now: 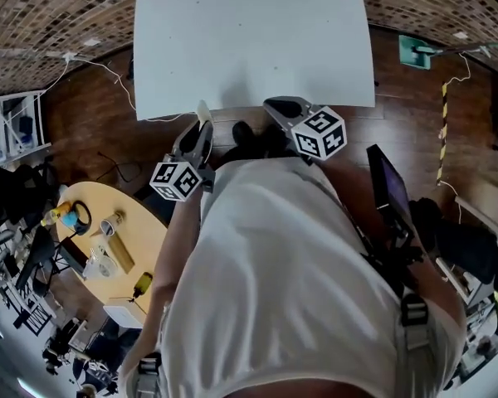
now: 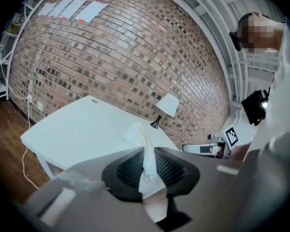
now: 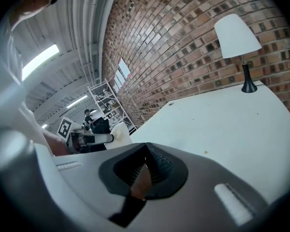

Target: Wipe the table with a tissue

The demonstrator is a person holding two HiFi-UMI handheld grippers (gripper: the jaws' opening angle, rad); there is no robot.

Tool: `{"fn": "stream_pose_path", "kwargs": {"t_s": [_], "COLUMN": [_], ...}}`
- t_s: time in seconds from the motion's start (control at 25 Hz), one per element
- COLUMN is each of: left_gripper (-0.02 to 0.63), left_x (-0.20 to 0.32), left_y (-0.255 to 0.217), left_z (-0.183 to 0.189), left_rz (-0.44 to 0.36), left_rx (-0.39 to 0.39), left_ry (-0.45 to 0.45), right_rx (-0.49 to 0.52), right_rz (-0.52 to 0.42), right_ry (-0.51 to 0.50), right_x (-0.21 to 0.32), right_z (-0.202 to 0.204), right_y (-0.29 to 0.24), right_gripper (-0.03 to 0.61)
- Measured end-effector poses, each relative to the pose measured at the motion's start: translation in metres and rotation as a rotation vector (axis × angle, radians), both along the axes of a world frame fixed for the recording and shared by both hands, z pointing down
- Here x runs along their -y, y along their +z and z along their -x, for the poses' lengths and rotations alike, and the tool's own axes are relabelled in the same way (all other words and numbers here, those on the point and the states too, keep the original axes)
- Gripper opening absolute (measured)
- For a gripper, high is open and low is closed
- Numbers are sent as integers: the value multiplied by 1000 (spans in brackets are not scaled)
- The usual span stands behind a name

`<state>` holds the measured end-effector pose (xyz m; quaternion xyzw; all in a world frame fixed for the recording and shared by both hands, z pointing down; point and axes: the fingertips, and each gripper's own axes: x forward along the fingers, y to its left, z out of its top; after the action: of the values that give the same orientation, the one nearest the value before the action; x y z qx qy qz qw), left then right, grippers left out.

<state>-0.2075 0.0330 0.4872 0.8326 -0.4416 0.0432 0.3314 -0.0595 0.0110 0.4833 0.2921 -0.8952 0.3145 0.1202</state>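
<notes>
Left gripper (image 2: pixel 149 151) clamps the tissue (image 2: pixel 140 132) upright between its jaws; right gripper (image 3: pixel 146 147) is closed.

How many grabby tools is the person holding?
2. The left tool, at the head view's left, is shut on a white tissue. The right tool, beside it, is shut with nothing in it. Both are near the white table's front edge.

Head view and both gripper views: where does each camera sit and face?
Head view: on the head, steeply down at the table, torso, left gripper, right gripper.
Left gripper view: on that gripper, toward the brick wall; jaws shut on tissue.
Right gripper view: on that gripper, across the table; jaws together, empty.
Both gripper views share the lamp.
</notes>
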Motion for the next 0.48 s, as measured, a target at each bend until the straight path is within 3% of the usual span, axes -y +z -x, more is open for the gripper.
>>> {"fn": "stream_pose_path", "kwargs": {"t_s": [0.32, 0.48], "left_gripper": [71, 71], "left_x": [43, 67], "left_y": [19, 14], "left_z": [-16, -10], "left_rz": [42, 18], "left_rx": [-45, -55], "left_ry": [109, 165], "right_rx": [-39, -59], "right_rz": [13, -9], "right_ry": [127, 161], "right_x": [20, 38], "right_z": [-19, -7], "right_y": [-1, -9], "right_gripper": [6, 6]}}
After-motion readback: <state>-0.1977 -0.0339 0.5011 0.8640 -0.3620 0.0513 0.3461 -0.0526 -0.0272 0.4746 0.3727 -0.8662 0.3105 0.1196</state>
